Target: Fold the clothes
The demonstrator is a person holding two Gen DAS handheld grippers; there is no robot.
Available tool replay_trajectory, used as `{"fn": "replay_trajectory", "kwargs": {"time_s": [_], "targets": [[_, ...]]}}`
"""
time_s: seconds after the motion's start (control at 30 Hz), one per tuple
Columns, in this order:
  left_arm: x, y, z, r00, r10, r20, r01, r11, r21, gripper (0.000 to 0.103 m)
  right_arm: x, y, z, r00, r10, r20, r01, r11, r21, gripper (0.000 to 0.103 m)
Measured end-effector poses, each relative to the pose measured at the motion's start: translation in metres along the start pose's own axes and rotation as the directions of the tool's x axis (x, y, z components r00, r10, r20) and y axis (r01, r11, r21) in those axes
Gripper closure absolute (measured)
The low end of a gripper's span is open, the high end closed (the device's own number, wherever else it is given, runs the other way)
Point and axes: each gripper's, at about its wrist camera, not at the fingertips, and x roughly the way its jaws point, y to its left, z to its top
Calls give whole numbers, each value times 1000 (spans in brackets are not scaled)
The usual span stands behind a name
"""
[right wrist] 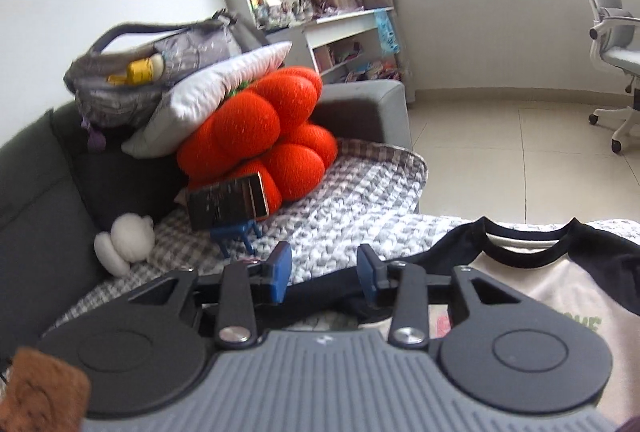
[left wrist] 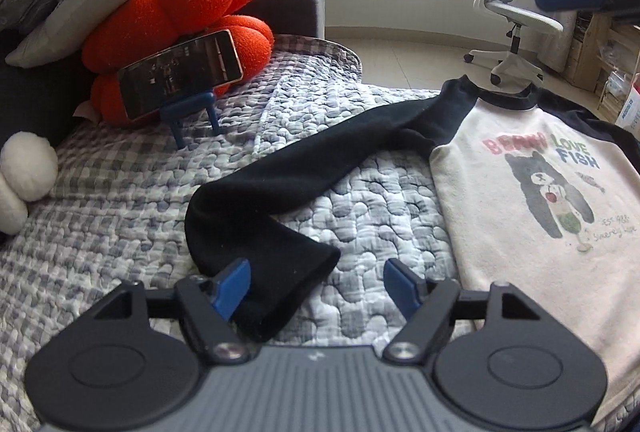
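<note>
I see the cream shirt [left wrist: 540,199] with black sleeves lying face up on the checked quilt [left wrist: 132,191] that covers the sofa, its bear print showing. One black sleeve [left wrist: 304,167] stretches out from the shoulder and bends back towards me. My left gripper [left wrist: 316,282] has its jaws wide apart, the cuff lying between them with neither pad pressing it. My right gripper [right wrist: 324,270] hangs above the sleeve, jaws partly open and holding nothing. A phone [left wrist: 180,71] leans against an orange cushion [left wrist: 192,19].
</note>
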Motion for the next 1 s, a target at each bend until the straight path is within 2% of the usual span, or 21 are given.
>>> {"fn": "replay_trajectory", "kwargs": {"time_s": [0.13,0.2,0.23,0.27,0.3,0.33,0.37,0.47,0.6,0.67,0.87,1.0], "targets": [[16,-7,3,999,38,1,-38,997,60,24,4,5,-4,999,-8,35,8,1000,4,63],[23,-7,2,999,44,-13,-43,996,78,29,10,5,-15,1000,-6,30,7,1000,-24,62],[25,-3,3,999,47,-23,-46,996,70,43,16,2,-21,1000,-4,23,4,1000,-22,62],[27,3,3,999,43,-33,-42,998,45,67,21,0,-28,1000,-2,15,3,1000,-18,62],[29,9,4,998,35,-43,-34,999,13,80,26,-5,-31,1000,-6,-4,6,1000,-3,62],[30,19,5,998,19,-52,-20,999,-31,99,31,-8,-33,1000,-15,-24,16,1000,9,62],[30,28,6,999,11,-49,-14,997,-71,101,35,-12,-34,999,-30,-34,30,999,19,62],[24,60,11,1000,26,-4,-27,982,-185,102,33,-19,-35,999,-40,-15,40,998,37,62],[15,96,13,998,44,50,-25,946,-323,102,37,-26,-41,999,-48,-23,50,997,56,62],[11,110,13,995,82,60,-54,928,-368,102,40,-26,-44,998,-54,-35,56,997,48,62],[-2,162,12,983,142,116,-58,842,-537,102,45,-29,-44,997,-54,-47,54,998,18,62],[3,197,19,973,193,127,-75,784,-616,102,48,-34,-46,997,-54,-50,57,997,51,62]]}}
